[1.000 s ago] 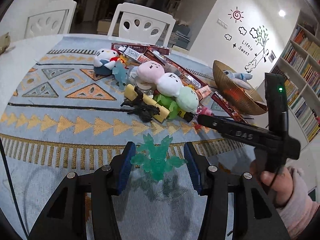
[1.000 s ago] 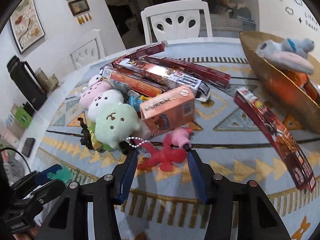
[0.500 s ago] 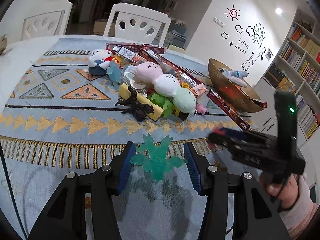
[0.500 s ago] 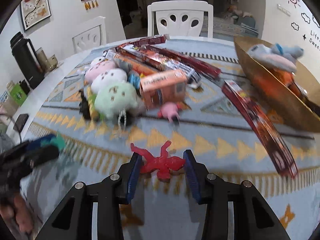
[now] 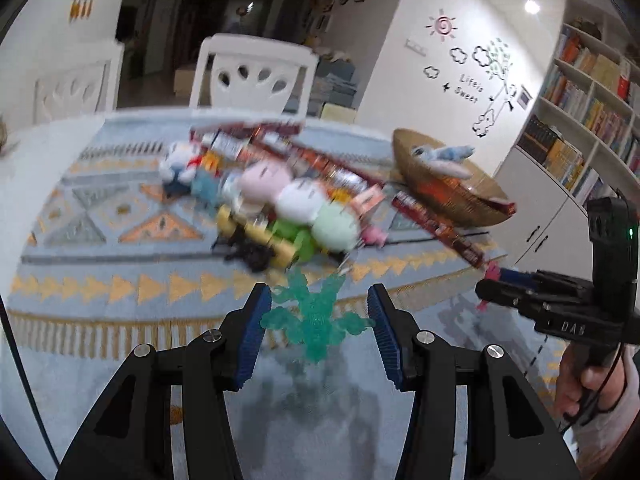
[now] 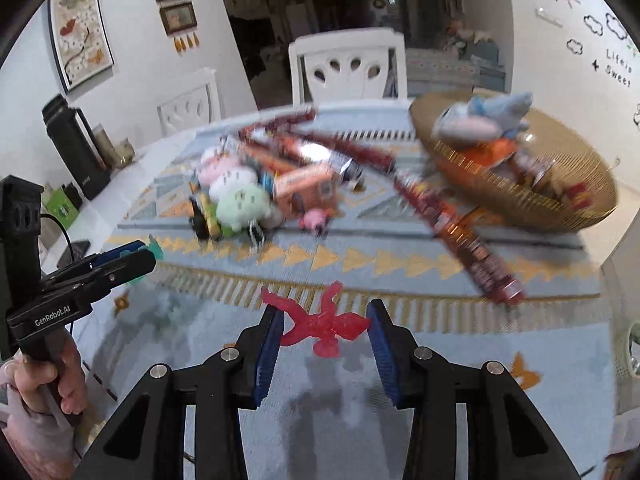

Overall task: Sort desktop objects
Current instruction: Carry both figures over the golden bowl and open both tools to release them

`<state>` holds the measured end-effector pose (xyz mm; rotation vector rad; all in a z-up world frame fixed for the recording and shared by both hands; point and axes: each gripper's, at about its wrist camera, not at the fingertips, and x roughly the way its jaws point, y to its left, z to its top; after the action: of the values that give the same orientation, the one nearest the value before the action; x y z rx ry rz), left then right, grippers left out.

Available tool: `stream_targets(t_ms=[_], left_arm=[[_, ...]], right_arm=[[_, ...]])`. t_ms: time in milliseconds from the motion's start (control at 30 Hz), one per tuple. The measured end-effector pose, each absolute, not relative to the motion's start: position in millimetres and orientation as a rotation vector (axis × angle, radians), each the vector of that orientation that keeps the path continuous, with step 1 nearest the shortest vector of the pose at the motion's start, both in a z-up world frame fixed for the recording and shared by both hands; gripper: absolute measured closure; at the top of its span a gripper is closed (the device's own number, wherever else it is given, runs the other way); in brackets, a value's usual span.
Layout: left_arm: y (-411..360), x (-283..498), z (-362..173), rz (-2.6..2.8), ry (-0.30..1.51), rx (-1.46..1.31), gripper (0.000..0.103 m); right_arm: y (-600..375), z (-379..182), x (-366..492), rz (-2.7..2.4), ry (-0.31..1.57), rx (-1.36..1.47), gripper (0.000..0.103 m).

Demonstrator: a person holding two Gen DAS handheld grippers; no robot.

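My left gripper is shut on a translucent green toy figure, held above the patterned tablecloth near its front edge. In the right wrist view my right gripper is shut on a red translucent toy figure, also lifted off the cloth. Each gripper shows in the other's view: the right one at the right edge with a hand on its handle, the left one at the left edge with green at its tip.
A blurred pile in mid-table holds pink, white and green plush balls, an orange box and long red boxes. A woven basket with a blue plush stands at the right. A black thermos stands far left, with white chairs behind.
My right gripper closed on the red figure beside the pile, lifted it and drew back toward the near edge. The left gripper rose a little with the green figure.
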<state>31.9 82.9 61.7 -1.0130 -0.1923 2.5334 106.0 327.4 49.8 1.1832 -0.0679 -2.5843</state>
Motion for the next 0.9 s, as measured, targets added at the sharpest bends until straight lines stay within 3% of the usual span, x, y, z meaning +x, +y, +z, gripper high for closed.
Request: stream_targets(t_ms=[200,467,733,900], left_arm=[[103,25,128,2.539,-0.114,-0.9,0.055],[138,-15,187,2.429,-0.293,-0.81,0.055],[215,-52,176,2.289,-0.384,-0.771,0.055],[259,-77,150,2.197,-0.421,-0.789,0.055]], right_arm=[[364,104,100,-2.665,-0.206,1.032,0.061],[434,154,85,-2.818,-0.498,0.811,0.061],[487,142,64,-2.979,-0.716,0.725,0.061],[500,125,55,-3.028,-0.714,0.743,0.061]])
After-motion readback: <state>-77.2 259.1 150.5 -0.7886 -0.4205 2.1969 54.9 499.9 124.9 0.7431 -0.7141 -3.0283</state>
